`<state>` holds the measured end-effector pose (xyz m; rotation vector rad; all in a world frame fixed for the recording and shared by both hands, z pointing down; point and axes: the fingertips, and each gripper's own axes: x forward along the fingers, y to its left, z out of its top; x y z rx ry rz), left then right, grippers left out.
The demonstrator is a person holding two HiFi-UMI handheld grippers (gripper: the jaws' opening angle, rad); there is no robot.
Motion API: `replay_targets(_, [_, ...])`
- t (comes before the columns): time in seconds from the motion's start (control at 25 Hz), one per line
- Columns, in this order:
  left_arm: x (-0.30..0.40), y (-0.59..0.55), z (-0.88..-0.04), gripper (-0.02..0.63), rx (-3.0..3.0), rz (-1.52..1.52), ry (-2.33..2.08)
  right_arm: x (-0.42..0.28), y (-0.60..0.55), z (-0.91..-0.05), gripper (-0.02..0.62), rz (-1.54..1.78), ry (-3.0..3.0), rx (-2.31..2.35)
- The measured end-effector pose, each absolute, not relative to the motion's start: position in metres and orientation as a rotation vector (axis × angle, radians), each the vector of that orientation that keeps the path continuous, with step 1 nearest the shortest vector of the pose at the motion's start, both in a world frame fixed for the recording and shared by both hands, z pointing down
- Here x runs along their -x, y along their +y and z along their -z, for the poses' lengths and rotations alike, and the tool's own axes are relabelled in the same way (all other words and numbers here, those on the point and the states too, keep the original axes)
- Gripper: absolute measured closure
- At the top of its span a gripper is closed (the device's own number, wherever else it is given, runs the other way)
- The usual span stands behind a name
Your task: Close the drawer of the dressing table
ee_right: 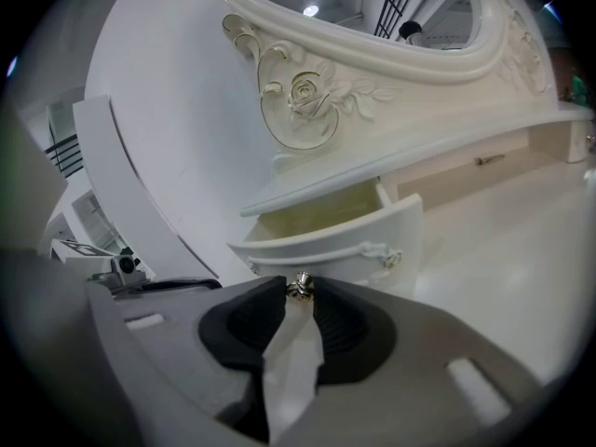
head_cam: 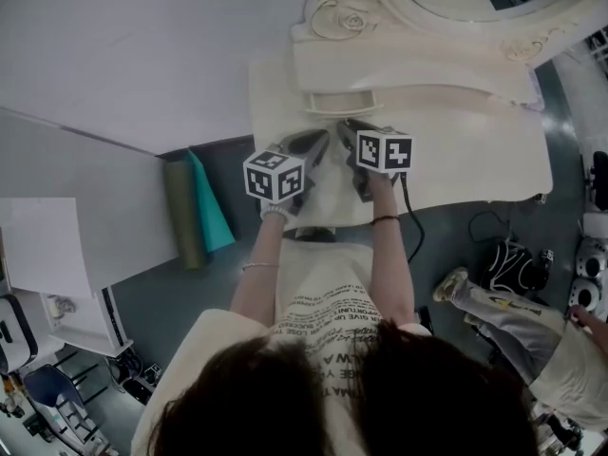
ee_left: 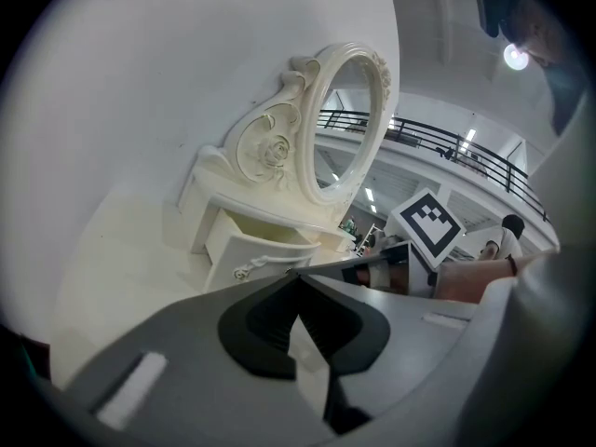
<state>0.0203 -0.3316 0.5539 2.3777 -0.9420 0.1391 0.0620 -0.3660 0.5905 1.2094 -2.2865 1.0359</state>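
Observation:
A small cream dressing table (head_cam: 418,60) with an oval mirror (ee_left: 349,119) stands on a white tabletop (head_cam: 475,160). Its left drawer (ee_right: 335,236) is pulled out, and I see its open inside. My right gripper (ee_right: 299,289) is shut on the drawer's small metal knob (ee_right: 299,285) at the front panel. My left gripper (ee_left: 296,276) hangs just left of the right one, short of the drawer (ee_left: 256,250). Its jaw tips meet with nothing between them. In the head view both grippers (head_cam: 318,142) (head_cam: 345,127) point at the drawer (head_cam: 344,101).
A second, shut drawer (ee_right: 484,161) sits to the right of the open one. A white wall panel (head_cam: 142,46) stands at the left. A green roll and a teal sheet (head_cam: 199,207) lean beside the table. Cables (head_cam: 503,245) and another person's leg (head_cam: 494,321) are on the floor at right.

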Motion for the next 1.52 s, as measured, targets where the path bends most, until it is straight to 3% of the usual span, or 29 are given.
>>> replay_targets(1.52, [-0.005, -0.375, -0.553, 0.607, -2.360, -0.107, -0.992, -0.056, -0.414, -0.589, 0.509, -1.028, -2.308, -1.215])
